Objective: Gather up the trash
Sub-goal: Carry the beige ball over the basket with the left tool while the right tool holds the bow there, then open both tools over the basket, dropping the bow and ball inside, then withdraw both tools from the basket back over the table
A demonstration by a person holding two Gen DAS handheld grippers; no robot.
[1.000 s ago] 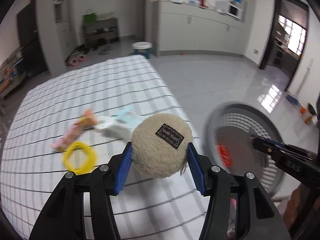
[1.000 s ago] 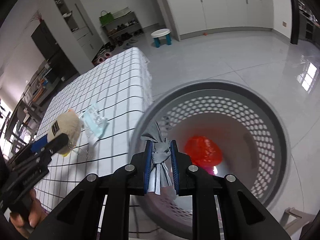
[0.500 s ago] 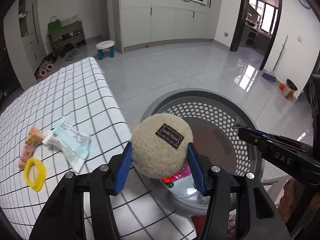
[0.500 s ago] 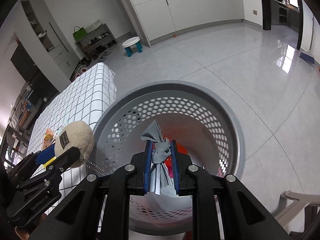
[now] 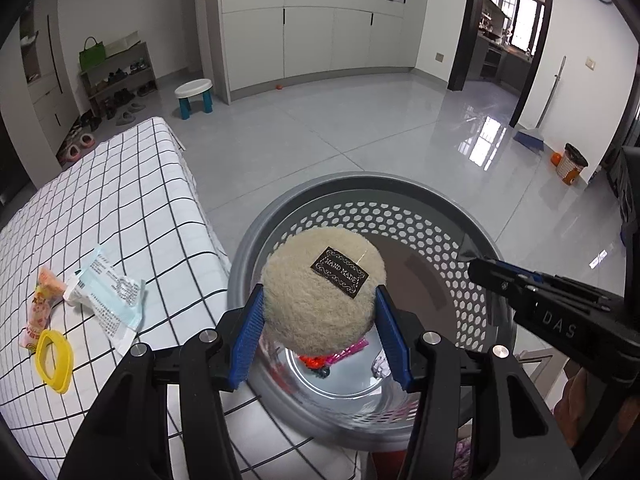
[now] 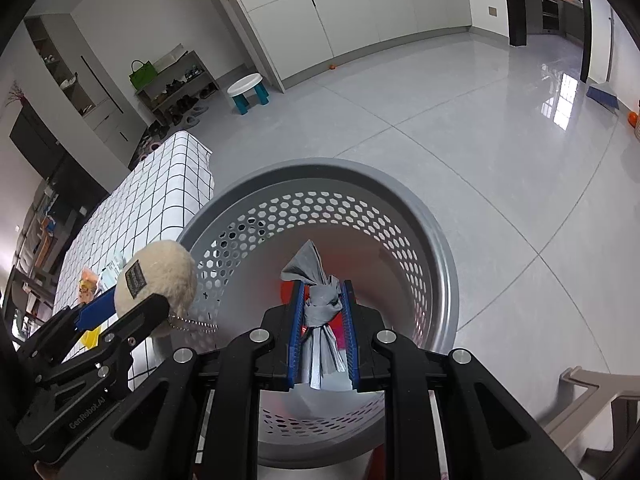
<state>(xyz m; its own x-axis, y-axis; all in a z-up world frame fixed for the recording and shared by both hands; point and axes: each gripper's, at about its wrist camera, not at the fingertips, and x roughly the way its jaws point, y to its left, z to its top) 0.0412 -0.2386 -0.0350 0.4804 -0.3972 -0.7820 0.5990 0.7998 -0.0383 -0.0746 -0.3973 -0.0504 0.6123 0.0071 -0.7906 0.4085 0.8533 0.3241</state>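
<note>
Both grippers hang over the grey perforated basket (image 5: 400, 216): the left gripper (image 5: 320, 326) stands partly spread, its blue pads clamping a beige fuzzy ball (image 5: 322, 292) with a black label. The right gripper (image 6: 322, 320) is pressed nearly together, pinching a knotted grey bag (image 6: 318, 300). Beside the basket, a checked tablecloth (image 5: 120, 216) carries a pale blue wrapper (image 5: 108, 292), a pink wrapper (image 5: 40, 308) and a yellow ring (image 5: 54, 354).

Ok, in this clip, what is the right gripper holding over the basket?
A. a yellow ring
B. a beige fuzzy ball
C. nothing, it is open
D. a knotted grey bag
D: the right gripper is shut on the knotted grey bag above the basket; the fuzzy ball sits in the left gripper, and the yellow ring lies on the table.
</note>
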